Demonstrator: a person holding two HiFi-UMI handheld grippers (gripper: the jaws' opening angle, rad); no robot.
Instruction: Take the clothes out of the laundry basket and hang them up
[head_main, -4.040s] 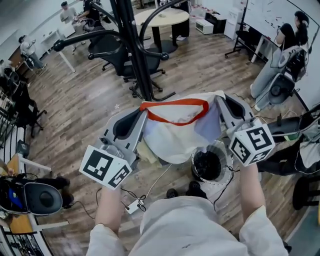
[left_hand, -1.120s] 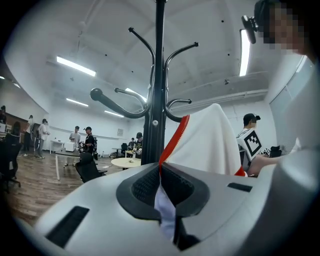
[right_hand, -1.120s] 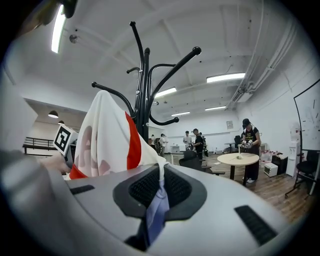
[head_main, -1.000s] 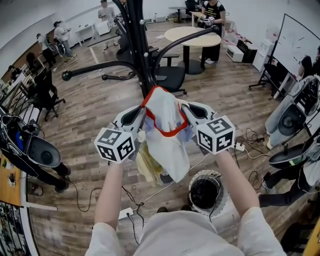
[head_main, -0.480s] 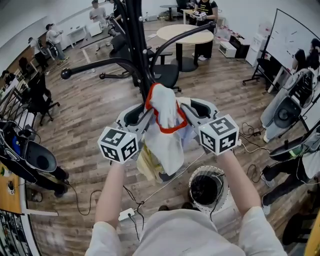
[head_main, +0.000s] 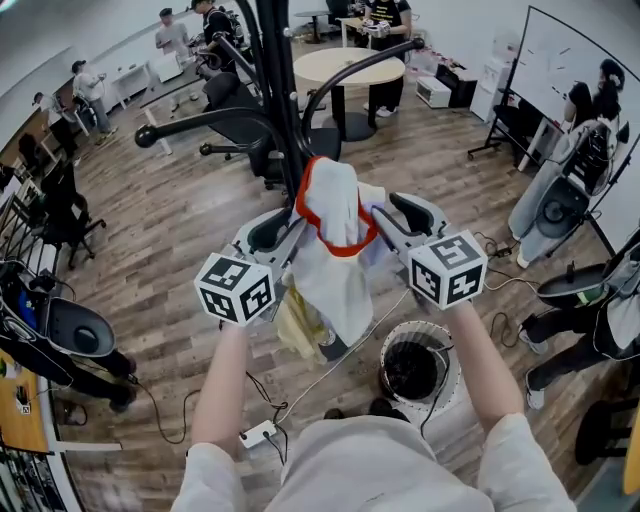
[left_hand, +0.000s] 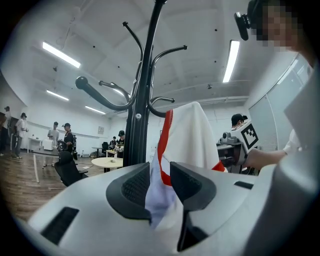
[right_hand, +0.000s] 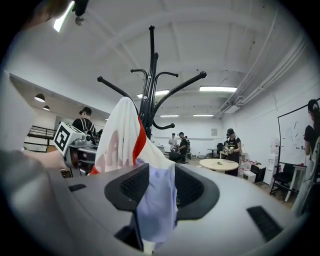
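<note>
shirt on rack, inside left tongs and right tongs, just opening

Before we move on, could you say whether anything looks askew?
The white shirt hangs bunched and lopsided on the coat rack, red collar twisted. Its cloth lies between the just-opening jaws of the left gripper and right gripper.

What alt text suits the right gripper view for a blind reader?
A white garment with red trim hangs on a black coat rack; its pale blue part lies between the jaws of the right gripper, which have just been opening.
</note>
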